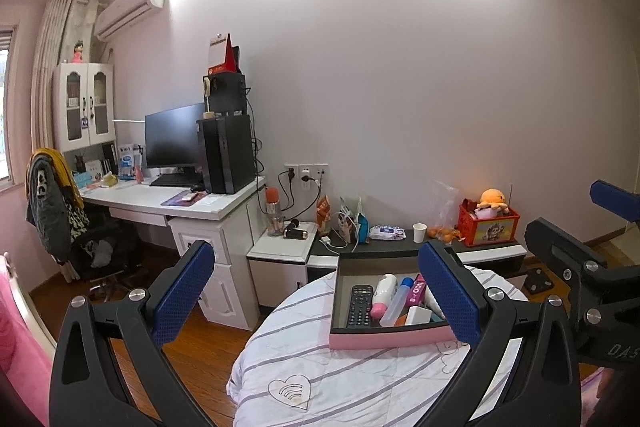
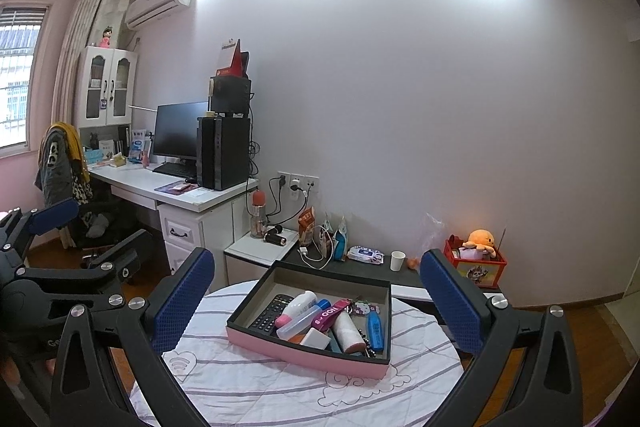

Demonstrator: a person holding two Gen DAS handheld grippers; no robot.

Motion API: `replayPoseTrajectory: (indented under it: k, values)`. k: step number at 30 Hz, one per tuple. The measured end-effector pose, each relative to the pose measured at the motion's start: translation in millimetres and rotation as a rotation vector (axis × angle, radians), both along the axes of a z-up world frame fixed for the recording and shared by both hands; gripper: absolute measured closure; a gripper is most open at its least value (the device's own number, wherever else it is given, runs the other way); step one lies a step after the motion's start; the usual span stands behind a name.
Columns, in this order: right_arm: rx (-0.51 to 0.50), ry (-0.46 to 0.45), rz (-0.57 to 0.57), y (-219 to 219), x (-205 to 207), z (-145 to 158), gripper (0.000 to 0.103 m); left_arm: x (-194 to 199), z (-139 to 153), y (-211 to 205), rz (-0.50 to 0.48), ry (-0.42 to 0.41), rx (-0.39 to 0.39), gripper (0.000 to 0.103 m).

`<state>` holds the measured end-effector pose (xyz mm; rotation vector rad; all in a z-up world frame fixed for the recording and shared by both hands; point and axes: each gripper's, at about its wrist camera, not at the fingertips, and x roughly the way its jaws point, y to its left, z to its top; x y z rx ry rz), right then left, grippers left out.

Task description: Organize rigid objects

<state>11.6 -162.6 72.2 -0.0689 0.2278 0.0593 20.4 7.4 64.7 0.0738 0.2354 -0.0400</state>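
Fingers spread on left gripper (image 1: 316,291) and right gripper (image 2: 316,301) (both empty), pink tray (image 2: 280,345) mid-table (image 2: 260,391)

A tray (image 2: 248,337) is sitting on the round table (image 2: 256,387), toward its far side. Inside it, a remote control (image 2: 272,313) is lying at the left, a bottle (image 2: 298,307) just right of it, and a marker (image 2: 375,331) at the right. Beyond the table, a low cabinet (image 2: 360,267) is standing against the wall, carrying a paper cup (image 2: 397,260) and, farther right, a box (image 2: 478,265). A desk (image 2: 176,195) is standing far left.
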Motion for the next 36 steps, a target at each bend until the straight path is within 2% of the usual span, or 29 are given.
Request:
replayPoseTrajectory:
  k: [17, 36]
  values:
    - [-0.002, -0.001, -0.002, -0.4, -4.2, -3.4, 0.000, 1.9, 1.3, -1.8, 0.001, 0.018, 0.003, 0.000]
    - [-0.004, 0.004, -0.004, 1.2, -6.3, -4.8, 0.000, 0.0, 0.0, -4.4, -0.010, 0.002, 0.007, 0.000]
